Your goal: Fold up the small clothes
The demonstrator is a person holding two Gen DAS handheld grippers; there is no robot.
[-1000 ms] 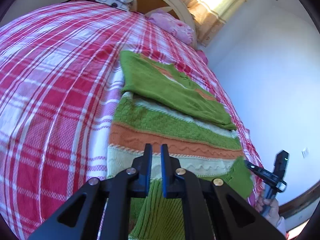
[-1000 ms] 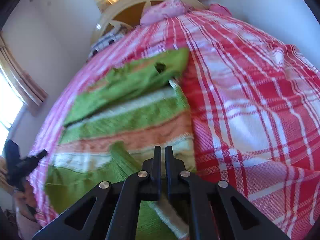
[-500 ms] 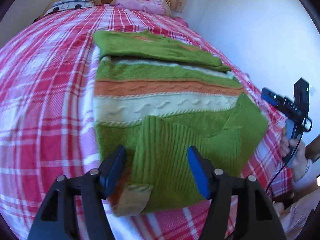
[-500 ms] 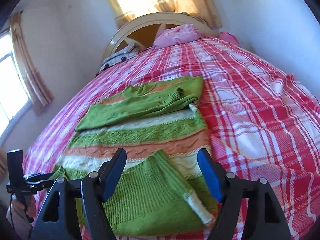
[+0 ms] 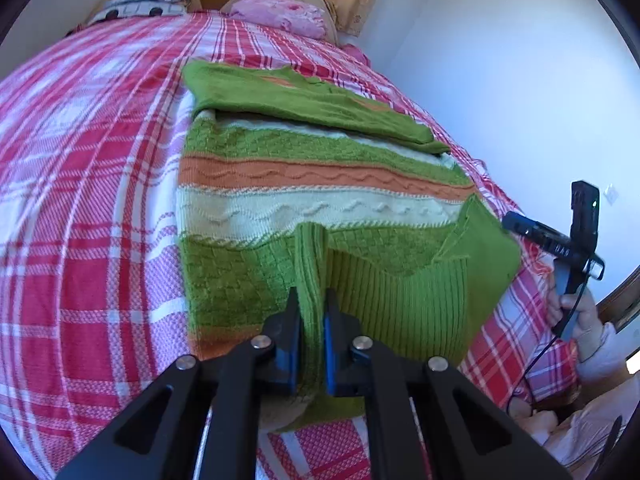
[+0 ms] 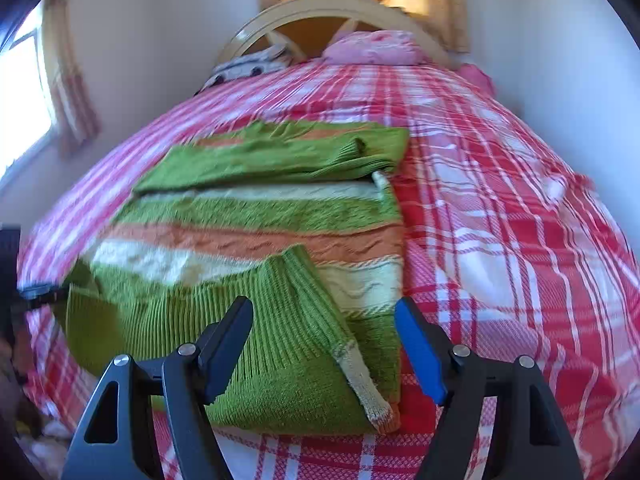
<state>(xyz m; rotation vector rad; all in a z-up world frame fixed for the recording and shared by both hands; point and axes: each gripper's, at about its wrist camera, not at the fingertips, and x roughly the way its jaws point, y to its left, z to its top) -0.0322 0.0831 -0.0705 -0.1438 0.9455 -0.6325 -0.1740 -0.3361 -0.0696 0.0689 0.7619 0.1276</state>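
Two grippers | left gripper (image 5: 311, 308) pinching sweater (image 5: 320, 184) fold | right gripper (image 6: 324, 320) spread | no readable writing

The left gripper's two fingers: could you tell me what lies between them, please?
A pinched ridge of the green sweater lies between the left gripper fingers, in the left wrist view.

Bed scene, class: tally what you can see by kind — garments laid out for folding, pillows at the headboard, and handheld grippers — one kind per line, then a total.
Striped knitted sweater: 1
Pillows: 2, a pink pillow and a patterned pillow
Grippers: 2, the left gripper pinching a fold of the sweater and the right gripper open above it
Total: 5
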